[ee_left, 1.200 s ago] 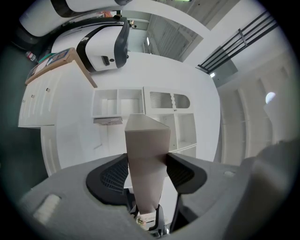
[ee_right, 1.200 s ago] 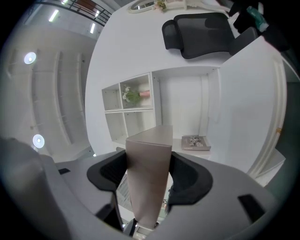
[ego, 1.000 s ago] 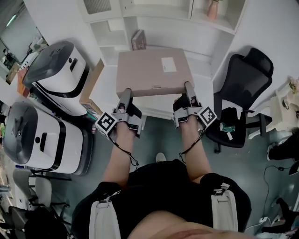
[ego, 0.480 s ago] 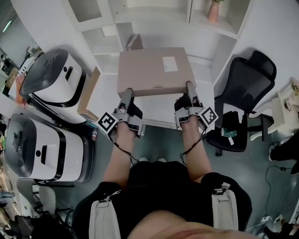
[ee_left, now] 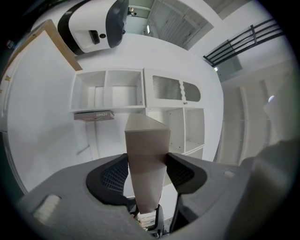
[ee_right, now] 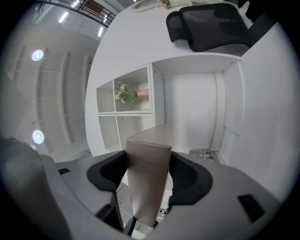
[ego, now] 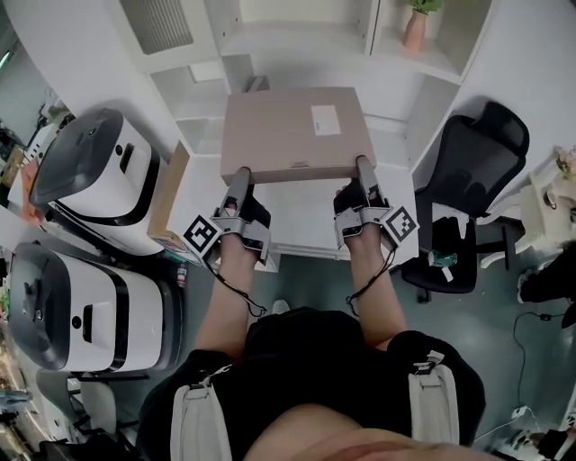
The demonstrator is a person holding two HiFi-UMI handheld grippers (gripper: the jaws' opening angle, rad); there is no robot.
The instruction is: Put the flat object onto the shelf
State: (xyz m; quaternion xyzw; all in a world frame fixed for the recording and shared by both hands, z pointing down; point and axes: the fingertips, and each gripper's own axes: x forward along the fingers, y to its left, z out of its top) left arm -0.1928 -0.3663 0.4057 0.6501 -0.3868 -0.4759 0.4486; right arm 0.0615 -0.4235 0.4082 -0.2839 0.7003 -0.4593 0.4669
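Note:
A flat brown cardboard box [ego: 292,133] with a white label is held level in front of the white shelf unit [ego: 297,45]. My left gripper [ego: 241,176] is shut on the box's near left edge, and my right gripper [ego: 362,168] is shut on its near right edge. In the left gripper view the box edge [ee_left: 146,159] stands upright between the dark pads, with shelf compartments [ee_left: 108,93] behind it. The right gripper view shows the box [ee_right: 150,173] clamped the same way, before an empty white compartment [ee_right: 197,112].
Two white and grey machines [ego: 90,176] stand on the floor at the left, with a cardboard sheet [ego: 166,194] leaning beside them. A black office chair [ego: 463,180] is at the right. A potted plant [ego: 416,22] and a book [ee_left: 93,115] sit in shelf compartments.
The box and both grippers have shifted slightly toward the shelf, and the view has moved: more of the upper shelf and the plant now shows.

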